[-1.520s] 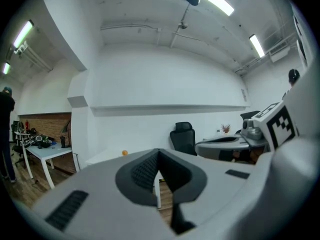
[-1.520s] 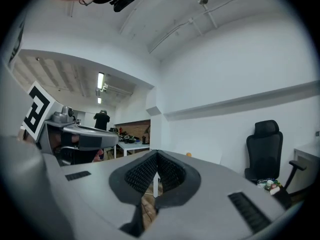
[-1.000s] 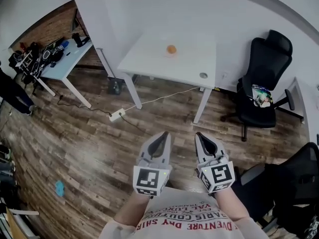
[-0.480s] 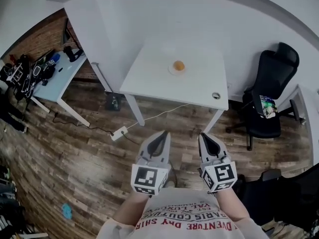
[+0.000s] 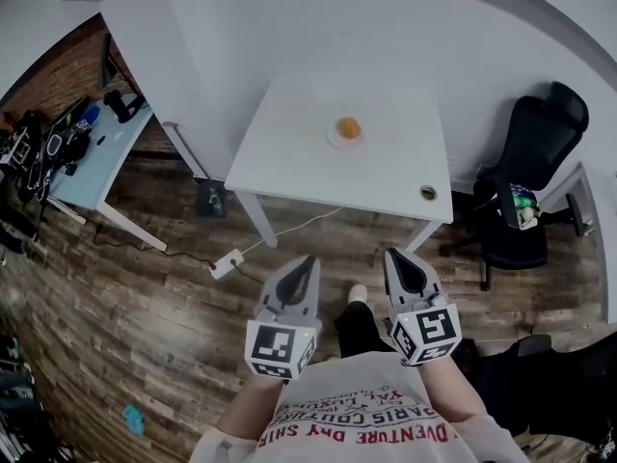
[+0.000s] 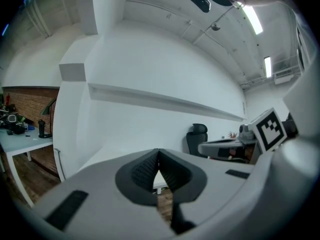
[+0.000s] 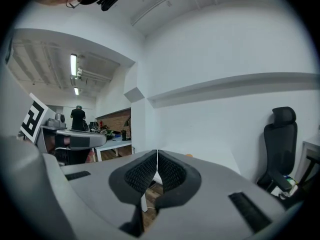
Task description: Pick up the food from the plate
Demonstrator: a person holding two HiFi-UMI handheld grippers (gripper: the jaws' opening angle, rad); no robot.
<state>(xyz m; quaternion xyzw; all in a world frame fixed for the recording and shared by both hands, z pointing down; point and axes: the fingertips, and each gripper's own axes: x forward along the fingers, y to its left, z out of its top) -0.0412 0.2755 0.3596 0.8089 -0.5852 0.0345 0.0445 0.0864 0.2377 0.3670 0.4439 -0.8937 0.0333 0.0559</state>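
An orange piece of food (image 5: 348,127) sits on a small plate (image 5: 335,139) near the far side of a white table (image 5: 289,152). My left gripper (image 5: 308,261) and right gripper (image 5: 393,256) hang side by side over the wooden floor, short of the table's near edge and well away from the plate. Both are shut with nothing between the jaws. In the left gripper view the left gripper (image 6: 158,152) has its pads closed tip to tip. In the right gripper view the right gripper (image 7: 157,153) is closed too, and the food (image 7: 189,155) peeks out just beyond it.
A small round object (image 5: 428,193) lies near the table's right front corner. A black office chair (image 5: 525,191) stands to the right and a cluttered desk (image 5: 67,152) to the left. A power strip (image 5: 228,258) with a cable lies on the floor. My shoe (image 5: 357,295) shows between the grippers.
The table with the plate has come closer and lower in the head view as both grippers moved toward it together. Both stayed shut.
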